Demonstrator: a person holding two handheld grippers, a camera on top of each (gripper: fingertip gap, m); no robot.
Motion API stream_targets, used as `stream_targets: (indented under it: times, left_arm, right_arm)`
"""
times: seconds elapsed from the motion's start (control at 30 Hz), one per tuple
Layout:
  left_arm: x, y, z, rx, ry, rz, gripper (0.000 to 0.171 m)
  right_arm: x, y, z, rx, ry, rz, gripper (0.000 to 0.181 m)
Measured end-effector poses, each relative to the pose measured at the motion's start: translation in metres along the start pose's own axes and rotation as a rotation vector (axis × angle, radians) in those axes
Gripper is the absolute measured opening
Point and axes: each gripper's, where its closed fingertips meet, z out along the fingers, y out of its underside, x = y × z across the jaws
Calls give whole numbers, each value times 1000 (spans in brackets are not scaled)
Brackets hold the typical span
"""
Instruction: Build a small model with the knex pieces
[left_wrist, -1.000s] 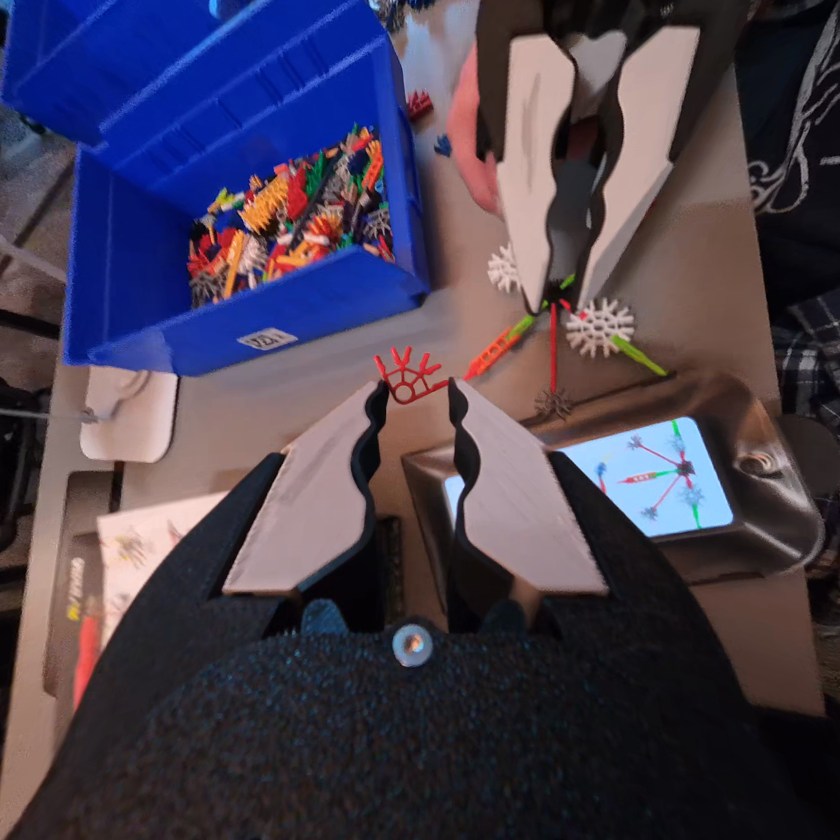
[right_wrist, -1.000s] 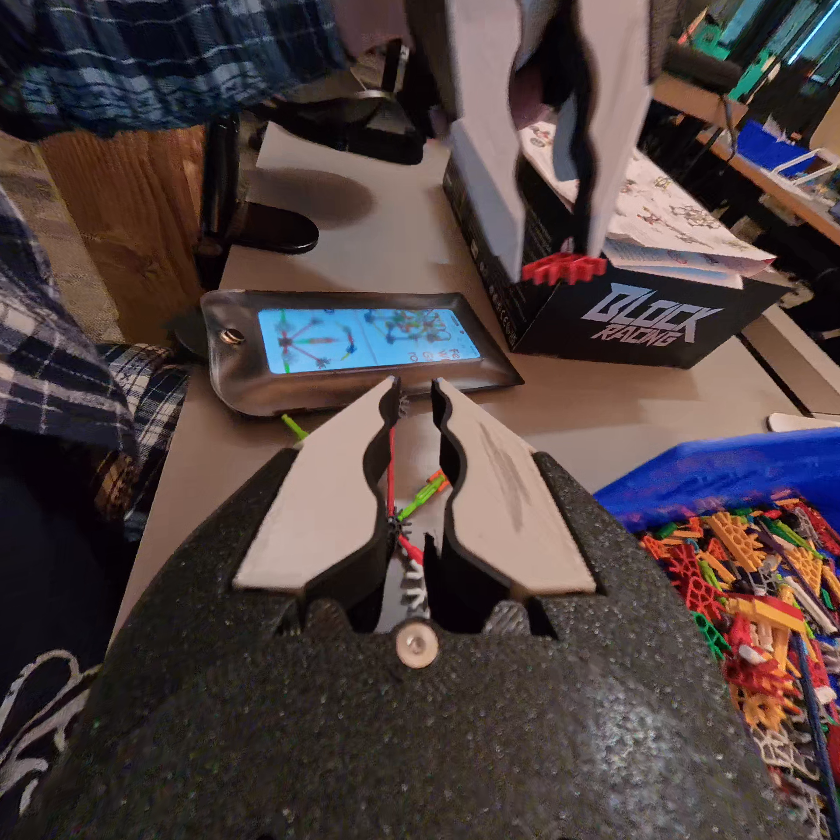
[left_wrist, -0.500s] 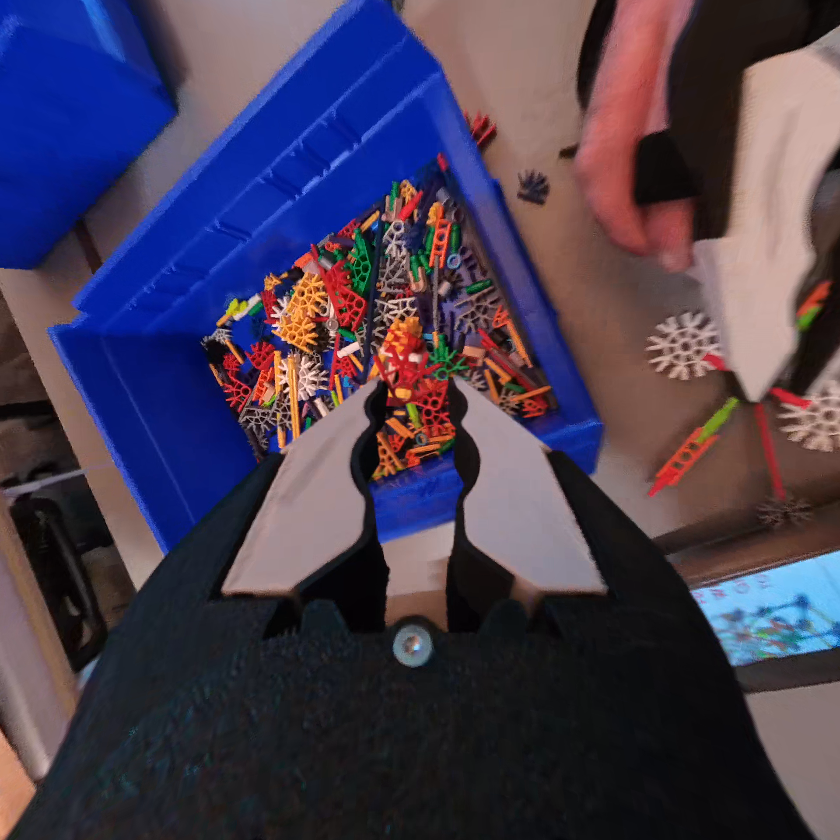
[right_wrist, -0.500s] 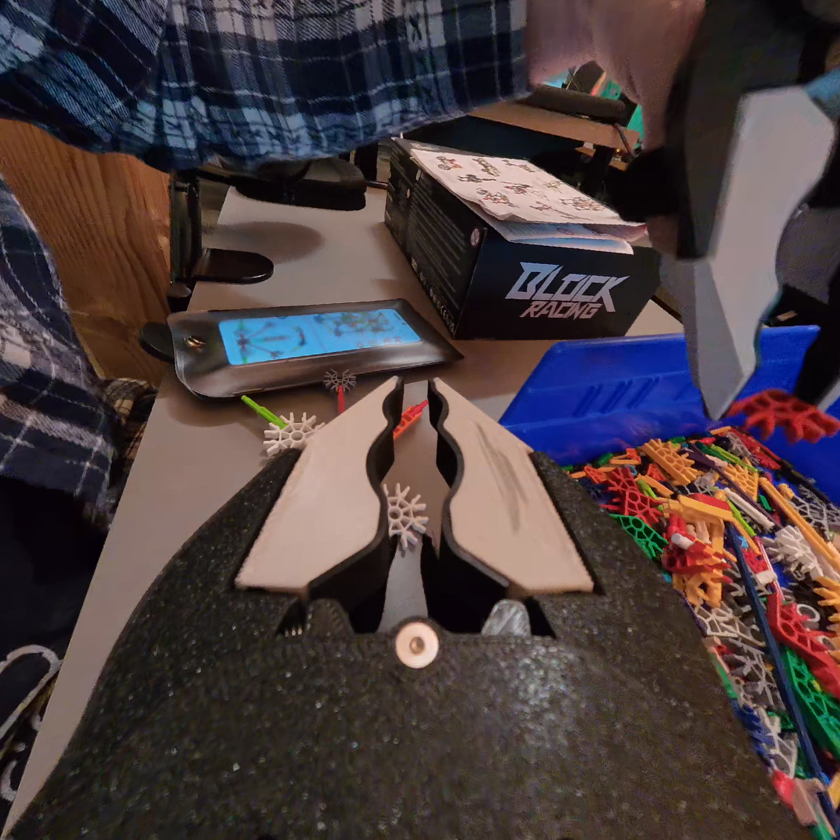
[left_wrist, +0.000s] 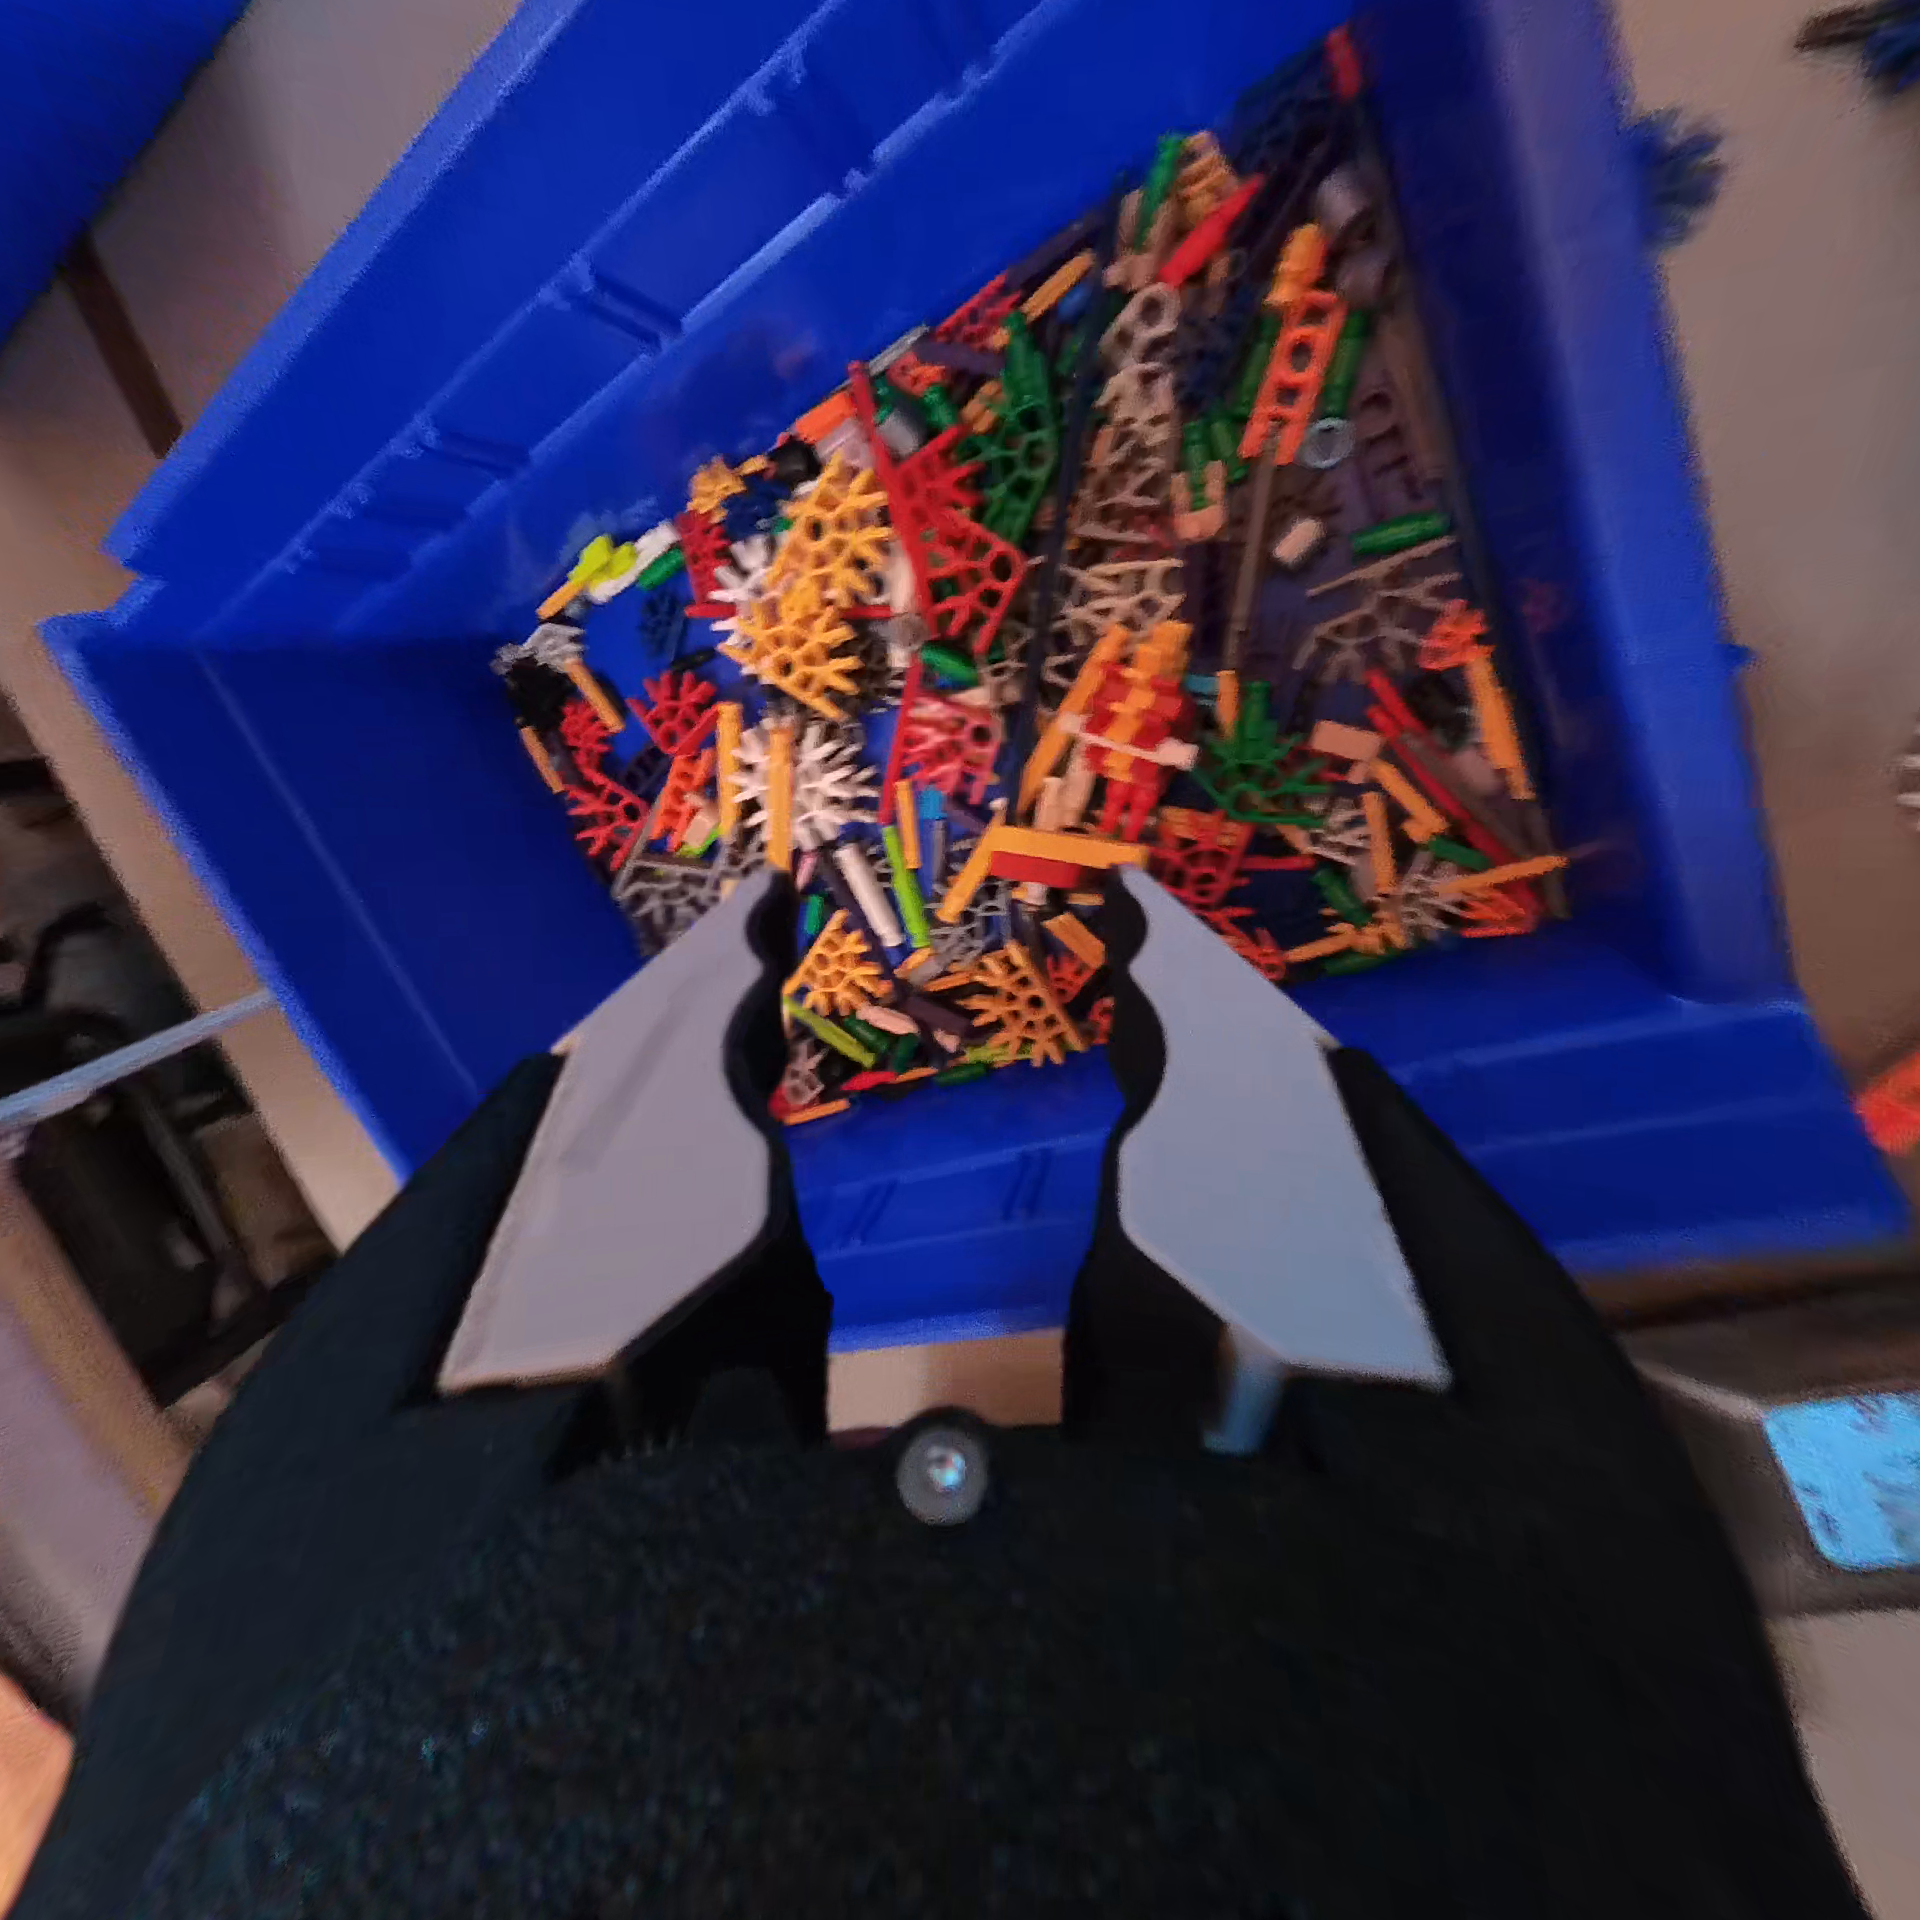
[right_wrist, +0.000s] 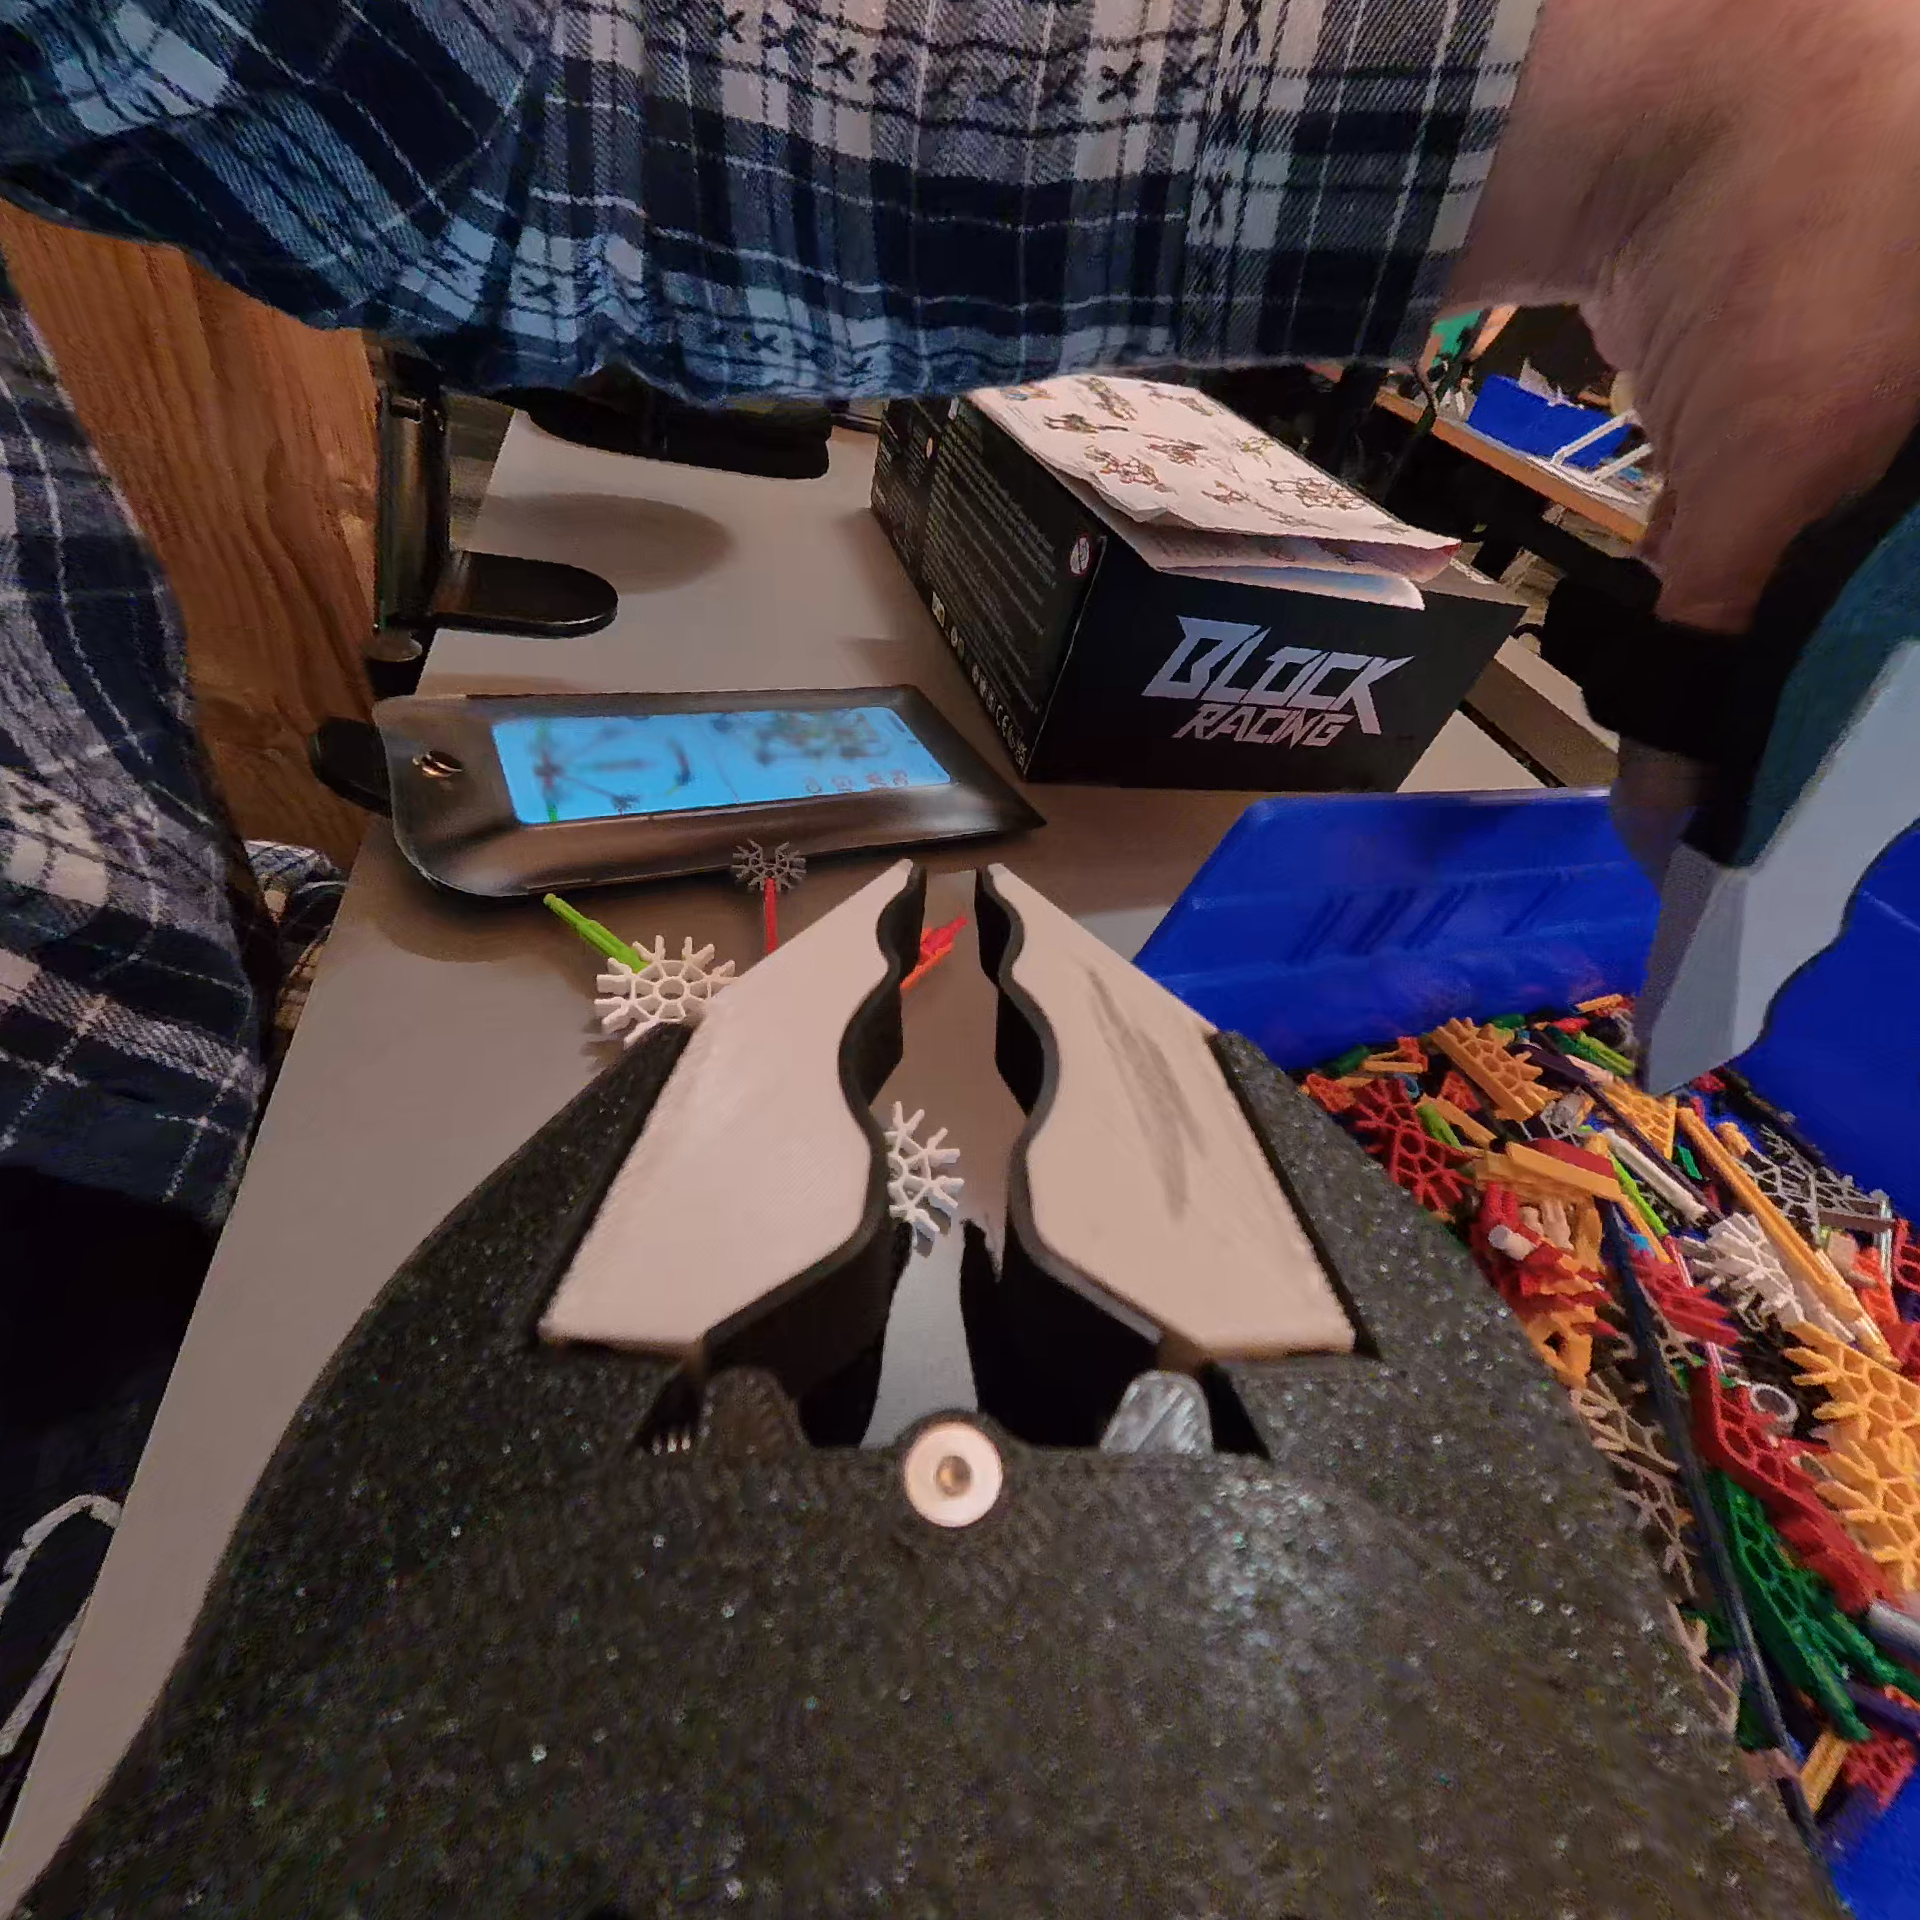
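My left wrist view is smeared by blur, so most single pieces in the blue bin (left_wrist: 1621, 1132) run together; I can pick out orange, red, green, yellow and grey rods and snowflake-shaped connectors (left_wrist: 1039, 665), no finer. The bin's far corners are cut off by the frame, and only a sliver of the lit phone (left_wrist: 1860, 1486) shows at the right edge. My left gripper (left_wrist: 945, 888) hangs over the near part of the pile with its fingers (left_wrist: 1236, 1122) spread wide and nothing between them.

In the right wrist view a plaid sleeve (right_wrist: 727, 177) covers the top of the picture, and a hand (right_wrist: 1725, 270) with the left gripper's grey finger blocks the bin's far side. My right gripper (right_wrist: 948, 878) has its fingers (right_wrist: 748, 1132) drawn close, only a narrow slit left; I see nothing pinched between the tips. Through the slit show a white connector (right_wrist: 920, 1169) lying on the desk (right_wrist: 416, 1091) and a red-orange rod (right_wrist: 935, 945) farther on. Whether the tips touch the rod I cannot tell.

Left of my fingers lie another white connector (right_wrist: 660, 982) with a green rod (right_wrist: 587, 925), and a grey connector (right_wrist: 769, 864) just beside the phone's black case (right_wrist: 468, 852). The desk's left edge runs near these, with bare surface beside them. Behind stands a black box (right_wrist: 1247, 686) with printed sheets (right_wrist: 1195, 468) on top. The bin sits just right of my fingers, filled with loose pieces.
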Motion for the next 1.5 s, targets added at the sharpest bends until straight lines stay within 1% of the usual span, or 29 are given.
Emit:
stream_targets:
  times: [0.1, 0.23, 0.27, 0.3, 0.33, 0.37, 0.47, 0.53, 0.63, 0.67, 0.77, 0.83, 0.87, 0.9, 0.93, 1.0, 1.07, 1.17, 1.3, 1.4, 1.5]
  left_arm:
    - [28, -6, -7, 32, 158, 10, 31]
    - [68, -1, -1, -55, 349, 75, 22]
    - [73, -1, 1, -70, 372, 93, 23]
    - [75, -8, 4, -47, 380, 108, 23]
    - [81, -19, 5, -7, 418, 108, 23]
    - [83, -28, 7, 23, 437, 113, 27]
    - [73, -48, 22, 77, 387, 149, 30]
    - [60, -61, 29, 120, 327, 155, 31]
    - [66, -74, 34, 173, 419, 131, 31]
    - [67, -71, 40, 149, 438, 130, 32]
    - [57, -49, 59, 44, 427, 109, 32]
    - [46, -33, 65, -17, 406, 87, 31]
    - [41, -29, 66, -25, 396, 79, 31]
    - [34, -22, 66, -52, 381, 74, 35]
    - [24, -15, 67, -86, 336, 73, 40]
    - [0, 3, 69, -158, 236, 63, 37]
    - [-14, 7, 64, -148, 198, 21, 40]
    - [-21, 3, 51, -96, 181, 15, 39]
    - [0, -23, 32, 32, 273, 30, 37]
    - [31, -47, 30, 121, 368, 80, 29]
    - [50, -45, 44, 63, 414, 122, 23]
  right_arm:
    - [-2, 0, 0, -3, -8, -9, 9]
    - [-2, -1, -1, 2, -9, -1, 8]
    - [-2, -1, -1, 6, -9, 1, 8]
    - [-2, -2, -1, 8, -11, 5, 8]
    - [-2, -1, -1, 7, -11, 9, 8]
    - [-2, -1, -1, 5, -11, 11, 8]
    - [-2, -1, -1, 6, -13, 14, 7]
    - [-2, -1, -1, 10, -11, 18, 7]
    - [-1, -2, -2, 15, -12, 30, 7]
    - [-1, -2, -1, 15, -13, 31, 7]
    - [-1, -2, -1, 16, -14, 34, 7]
    - [-1, -2, -1, 17, -13, 36, 7]
    - [-1, -2, -1, 17, -13, 38, 7]
    - [-1, -2, -1, 17, -13, 41, 7]
    - [-1, -2, -1, 18, -13, 42, 7]
    - [-1, -2, -1, 19, -13, 42, 7]
    - [-1, -3, -1, 21, -13, 42, 7]
    - [-1, -3, -1, 25, -13, 45, 7]
    - [-1, -4, -1, 26, -13, 45, 7]
    - [-1, -3, 0, 22, -11, 45, 6]
    - [0, -2, 0, 22, -6, 48, 6]
